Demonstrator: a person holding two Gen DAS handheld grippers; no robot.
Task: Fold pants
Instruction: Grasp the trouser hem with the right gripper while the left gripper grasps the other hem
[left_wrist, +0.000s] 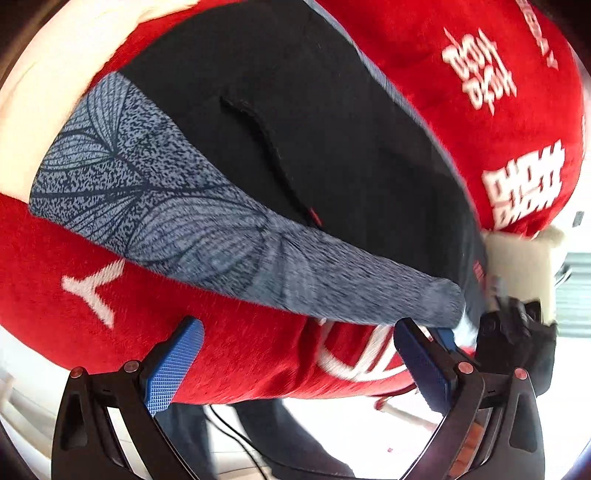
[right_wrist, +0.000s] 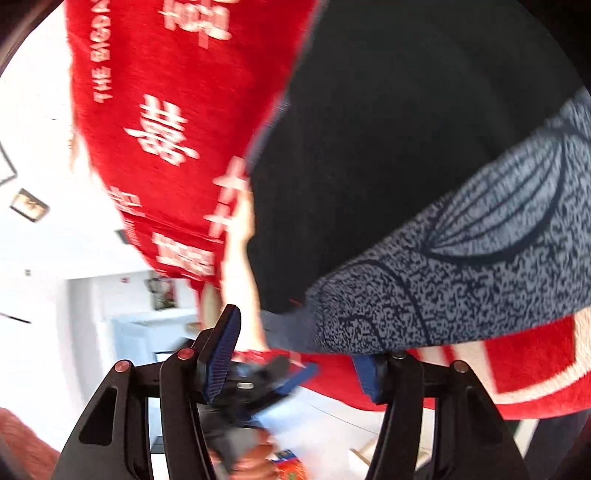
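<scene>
As the left wrist sees it: the left gripper (left_wrist: 299, 365) hangs over the near edge of a red blanket (left_wrist: 240, 350), its fingers wide apart and nothing between them.
Left fingers: both blue pads are bare; they stand over red plush, short of the cloth of the pants.
Pants: the pants (left_wrist: 295, 129) lie spread flat on the blanket, black cloth filling the middle of the view.
Grey band: a speckled grey band with a leaf pattern (left_wrist: 166, 192) runs along the near side of the pants and tapers to a corner at the right.
Blanket: red plush with white characters, showing on every side of the pants.
Right gripper: the right gripper (left_wrist: 513, 328) is a blurred black shape just beside that grey corner.
From the right wrist, fingers: they are set apart; the grey corner ends just above the gap, and no pad can be seen pressing on it.
Pants there: black cloth fills the upper right, with the grey band crossing below it.
Between the right fingers: the left gripper shows, blurred, with a hand (right_wrist: 255, 458) on its grip.
Background: a bright, blurred white room at the left.
</scene>
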